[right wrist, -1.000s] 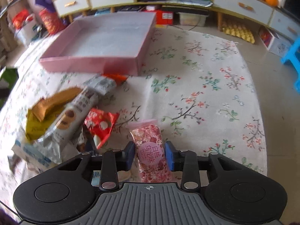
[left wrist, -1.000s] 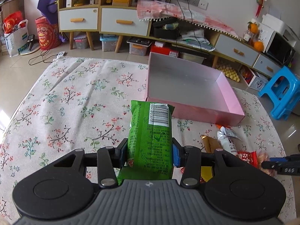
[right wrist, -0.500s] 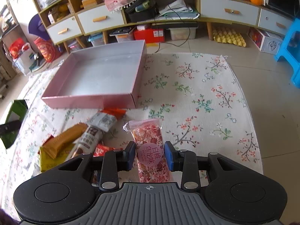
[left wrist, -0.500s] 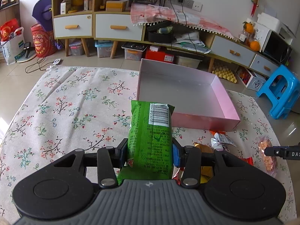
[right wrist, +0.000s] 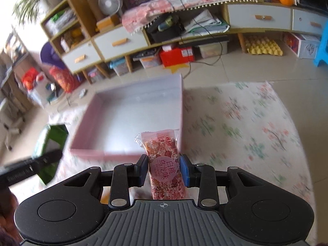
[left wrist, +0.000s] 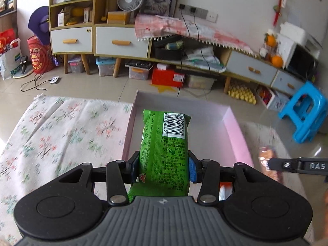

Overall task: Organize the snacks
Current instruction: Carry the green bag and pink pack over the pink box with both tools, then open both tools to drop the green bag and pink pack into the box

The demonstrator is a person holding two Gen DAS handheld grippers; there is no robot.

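Observation:
My left gripper (left wrist: pixel 163 167) is shut on a green snack packet (left wrist: pixel 165 143), held above the near edge of the pink box (left wrist: pixel 235 135). My right gripper (right wrist: pixel 164 172) is shut on a pink snack bar (right wrist: pixel 162 160), held above the near right corner of the pink box (right wrist: pixel 131 119), whose inside is bare. The green packet (right wrist: pixel 50 143) and left gripper show at the left of the right wrist view. The right gripper's finger (left wrist: pixel 297 165) and its pink bar (left wrist: pixel 268 162) show at the right of the left wrist view.
A floral cloth (left wrist: pixel 61 135) covers the table. A snack wrapper (left wrist: pixel 224 190) lies below the left gripper. Behind stand low cabinets (left wrist: pixel 123 43), storage bins, a red box (left wrist: pixel 168 78) and a blue stool (left wrist: pixel 305 112).
Both grippers have risen and moved forward toward the pink box with their snacks. The loose snack pile has dropped out of the right wrist view.

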